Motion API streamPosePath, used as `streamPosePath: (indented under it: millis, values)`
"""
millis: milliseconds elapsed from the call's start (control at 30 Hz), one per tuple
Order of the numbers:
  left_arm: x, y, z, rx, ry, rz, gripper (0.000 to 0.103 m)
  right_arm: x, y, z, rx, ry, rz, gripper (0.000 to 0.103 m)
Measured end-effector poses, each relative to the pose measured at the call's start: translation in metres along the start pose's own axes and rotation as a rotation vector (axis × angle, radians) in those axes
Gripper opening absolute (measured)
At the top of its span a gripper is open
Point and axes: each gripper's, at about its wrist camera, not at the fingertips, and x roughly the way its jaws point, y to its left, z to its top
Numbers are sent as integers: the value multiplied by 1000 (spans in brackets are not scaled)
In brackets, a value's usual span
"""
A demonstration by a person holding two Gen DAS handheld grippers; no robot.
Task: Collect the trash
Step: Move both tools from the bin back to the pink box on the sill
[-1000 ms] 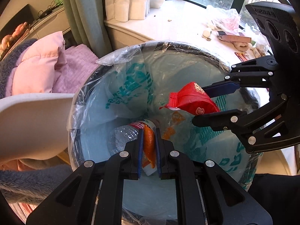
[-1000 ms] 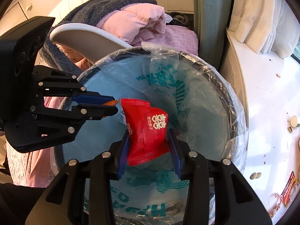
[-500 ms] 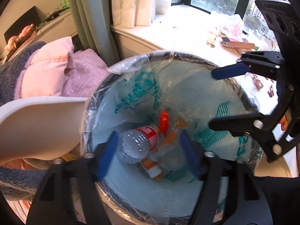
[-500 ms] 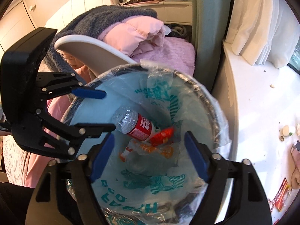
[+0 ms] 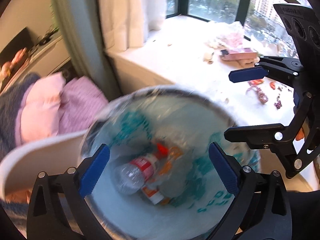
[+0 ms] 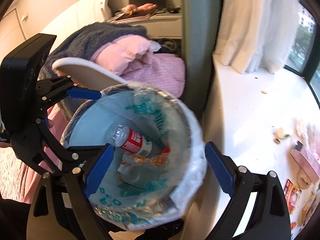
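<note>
While both claws, left (image 5: 159, 169) and right (image 6: 159, 165), hang spread wide and empty, the bottle (image 6: 132, 138) lies below them inside the bin (image 6: 192, 124).

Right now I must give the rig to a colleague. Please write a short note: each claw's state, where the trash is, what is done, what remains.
Left claw: open, holding nothing, above the trash bin.
Right claw: open, holding nothing, also above the bin.
In the bin, on its plastic liner: a clear plastic bottle with red label, a red snack packet and orange wrappers.
Done: that trash is binned.
Left: litter on the white window ledge, namely red wrappers, a pink box and small scraps. Go there next.
</note>
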Motion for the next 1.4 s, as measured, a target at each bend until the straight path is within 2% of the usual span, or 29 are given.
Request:
streamPosePath:
  millis: [533,833,1100,1400]
  values:
    - [17,-109,88,246,-69,-154,96,-87,-94,-54,238,-73,-196,89]
    - [32,-176,123,360,-81,-235,96,-131,-133,-89,347,-102,-303,89]
    - [46,-220,145,431,-78,-279,97,-159,-162,-112,422,-118,-371,89]
    - [61,-247,170,468,-73,-295,97,-175,-201,-132,483,-127,-407,89]
